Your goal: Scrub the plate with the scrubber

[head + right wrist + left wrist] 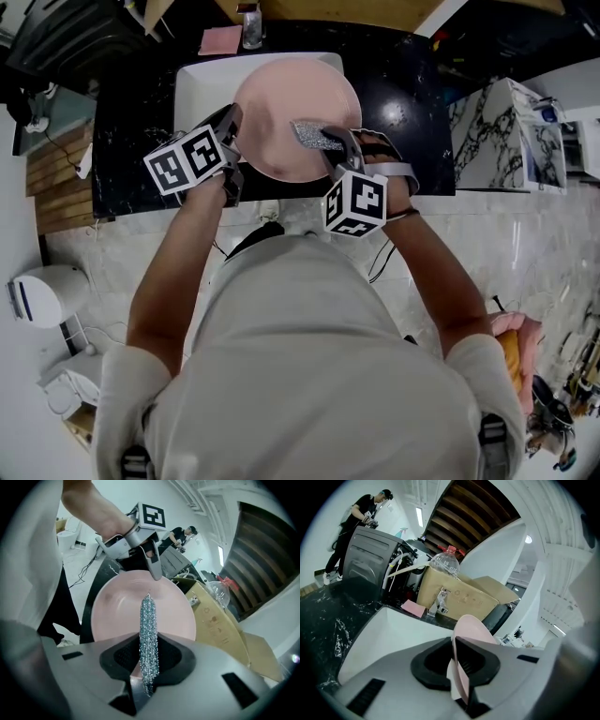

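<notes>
Scrubbing looks mid-way: the left gripper [232, 131] clamps the pink plate [281, 103] by its rim above the white sink [199, 80] near the counter's front edge, the right gripper [336, 145] pinches the silver scrubber [314, 136] against its face, most of the surface seemingly left to cover.

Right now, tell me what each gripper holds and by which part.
The left gripper pinches the pink plate by its rim; the right gripper clamps the silver scrubber by one end.

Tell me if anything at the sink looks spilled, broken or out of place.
Nothing stands out. The left gripper clamps the pink plate by its rim over the white sink, the right gripper holds the silvery scrubber over the plate's face, and no spill or crack shows.
</notes>
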`<state>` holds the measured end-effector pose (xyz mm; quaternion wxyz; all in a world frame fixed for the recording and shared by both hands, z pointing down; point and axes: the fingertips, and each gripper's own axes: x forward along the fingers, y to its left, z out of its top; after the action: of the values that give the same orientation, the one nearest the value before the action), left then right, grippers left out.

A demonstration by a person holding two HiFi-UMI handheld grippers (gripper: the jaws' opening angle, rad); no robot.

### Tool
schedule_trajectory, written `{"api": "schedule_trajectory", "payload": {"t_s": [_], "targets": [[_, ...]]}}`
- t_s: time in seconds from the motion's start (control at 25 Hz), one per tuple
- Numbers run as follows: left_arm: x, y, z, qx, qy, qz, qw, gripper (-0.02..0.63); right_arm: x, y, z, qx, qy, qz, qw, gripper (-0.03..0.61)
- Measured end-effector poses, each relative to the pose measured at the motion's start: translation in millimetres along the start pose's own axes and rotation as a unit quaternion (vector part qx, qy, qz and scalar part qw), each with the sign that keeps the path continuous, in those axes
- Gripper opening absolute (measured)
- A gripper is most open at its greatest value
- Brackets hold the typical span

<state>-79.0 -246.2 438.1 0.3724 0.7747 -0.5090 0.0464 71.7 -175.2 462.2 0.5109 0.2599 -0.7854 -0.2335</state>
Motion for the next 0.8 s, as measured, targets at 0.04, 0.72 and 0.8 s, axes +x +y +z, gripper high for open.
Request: {"api": "schedule_trajectory", "payload": {"t_s": [0.04,0.72,0.8], "targets": [[1,0,1,0.0,-0.001,0.0,1.0,0.028,-3,6,1,0.007,-0.003,0.006,1.0,0.078],[2,-16,-10,0.028,0.014,-0.01,0.9994,0.02,6,-86,15,0.009,-0.009,-0.081,0.997,0.078],[1,-19,-11,0.027,0.015,-0.014,0.9994,0.023,15,-88,12,0.012,-0.001,-0.078,0.997,0.078]]}}
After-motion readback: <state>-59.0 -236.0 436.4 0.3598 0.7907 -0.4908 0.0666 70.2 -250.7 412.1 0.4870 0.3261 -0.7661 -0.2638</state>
